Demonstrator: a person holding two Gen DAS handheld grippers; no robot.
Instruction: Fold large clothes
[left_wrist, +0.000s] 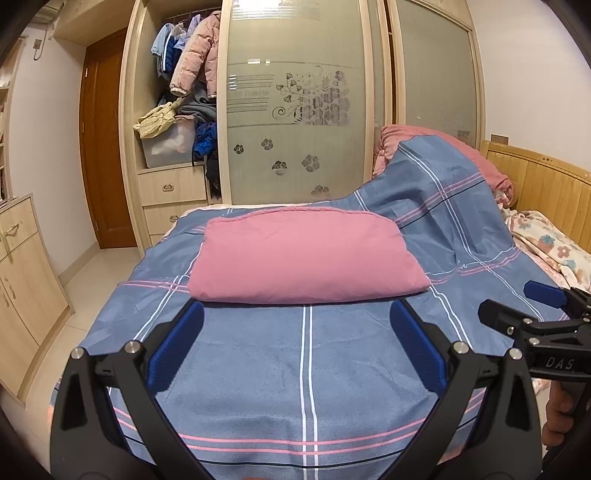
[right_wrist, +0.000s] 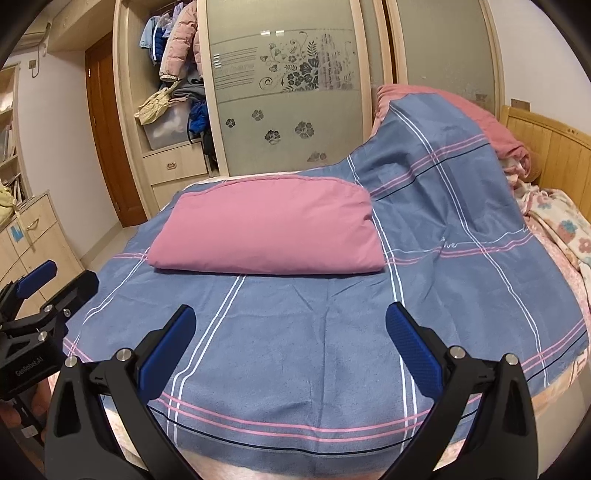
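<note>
Lying folded on the blue plaid sheet (left_wrist: 258, 369), the pink cloth (left_wrist: 303, 258) sits ahead of both grippers, fingers spread and empty. Left gripper (left_wrist: 295, 332) view reads "DAS" on the right gripper (left_wrist: 517, 306); right view alone shows "GenRobot.AI".

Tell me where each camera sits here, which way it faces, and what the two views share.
Left wrist: sits on the left gripper, open, above the blue plaid sheet, facing the folded pink cloth and the wardrobe; the right gripper and part of a hand show at its right edge.
Right wrist: sits on the right gripper, open, facing the same way from further right; the left gripper shows at its left edge.
Shared: pink cloth, sheet, wardrobe, wooden headboard.
</note>
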